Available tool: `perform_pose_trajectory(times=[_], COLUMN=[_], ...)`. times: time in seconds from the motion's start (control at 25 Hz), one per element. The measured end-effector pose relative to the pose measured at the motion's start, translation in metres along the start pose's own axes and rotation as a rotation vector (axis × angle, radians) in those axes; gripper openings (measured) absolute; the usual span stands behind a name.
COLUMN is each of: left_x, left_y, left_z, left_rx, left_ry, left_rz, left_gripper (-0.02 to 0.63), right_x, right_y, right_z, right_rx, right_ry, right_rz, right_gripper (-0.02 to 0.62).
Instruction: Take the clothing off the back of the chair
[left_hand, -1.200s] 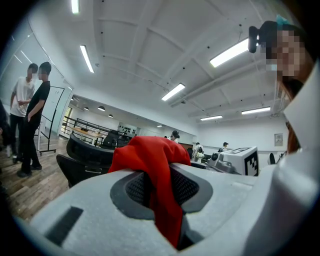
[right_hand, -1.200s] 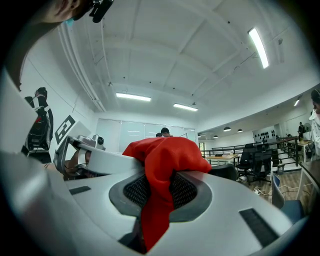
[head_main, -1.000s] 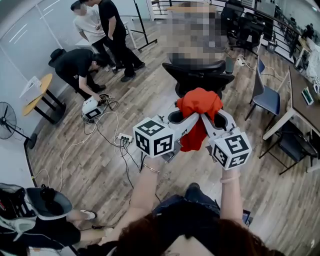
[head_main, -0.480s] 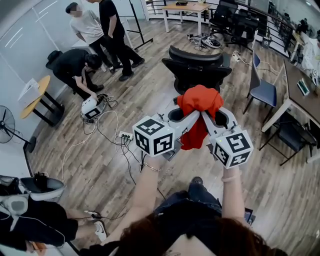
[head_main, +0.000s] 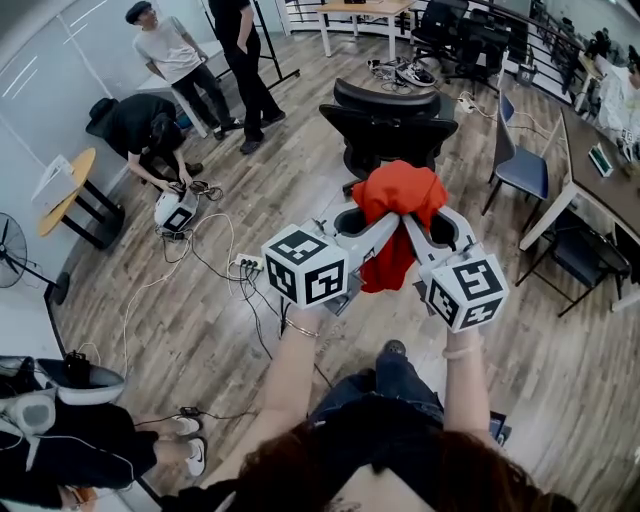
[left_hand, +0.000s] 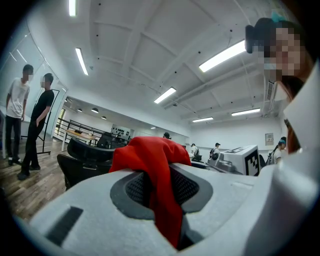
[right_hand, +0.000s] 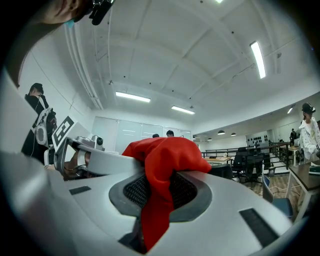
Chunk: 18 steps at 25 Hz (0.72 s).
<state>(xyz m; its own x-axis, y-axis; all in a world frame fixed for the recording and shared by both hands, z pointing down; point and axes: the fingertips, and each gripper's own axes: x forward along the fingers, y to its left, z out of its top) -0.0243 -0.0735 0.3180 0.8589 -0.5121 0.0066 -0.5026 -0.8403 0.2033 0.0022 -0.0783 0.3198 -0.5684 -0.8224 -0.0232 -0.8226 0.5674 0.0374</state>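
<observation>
A red piece of clothing (head_main: 398, 225) hangs bunched in the air between both grippers, well in front of the black office chair (head_main: 388, 122) and clear of its back. My left gripper (head_main: 385, 222) is shut on the cloth from the left, and red fabric (left_hand: 159, 185) spills out between its jaws in the left gripper view. Coming in from the right, my right gripper (head_main: 412, 222) is shut on the same cloth, whose fold (right_hand: 159, 200) drapes down through its jaws in the right gripper view. The chair's back carries nothing.
Two people stand at the far left (head_main: 205, 55) and another crouches over a white device (head_main: 172, 208) with cables on the wood floor. A blue chair (head_main: 522, 165) and a table (head_main: 590, 180) stand at the right, a fan (head_main: 12, 245) at the left edge.
Both grippers have drawn back from the black chair with the red clothing held between them; the chair sits farther off in the head view. The jaws have stayed as they were.
</observation>
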Motion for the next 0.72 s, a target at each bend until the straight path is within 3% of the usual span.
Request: perform_pose_trajectory(times=[0.72], left_x=[-0.0007], left_y=[-0.006], left_z=[0.0022], left_rx=[-0.017], left_ry=[-0.01], left_rz=[0.001], left_gripper=[0.084], right_x=[-0.0057], right_y=[0.0005], right_z=[0.004], right_rx=[0.009], right_ry=[0.001], right_rz=[-0.011], right_gripper=[0.078])
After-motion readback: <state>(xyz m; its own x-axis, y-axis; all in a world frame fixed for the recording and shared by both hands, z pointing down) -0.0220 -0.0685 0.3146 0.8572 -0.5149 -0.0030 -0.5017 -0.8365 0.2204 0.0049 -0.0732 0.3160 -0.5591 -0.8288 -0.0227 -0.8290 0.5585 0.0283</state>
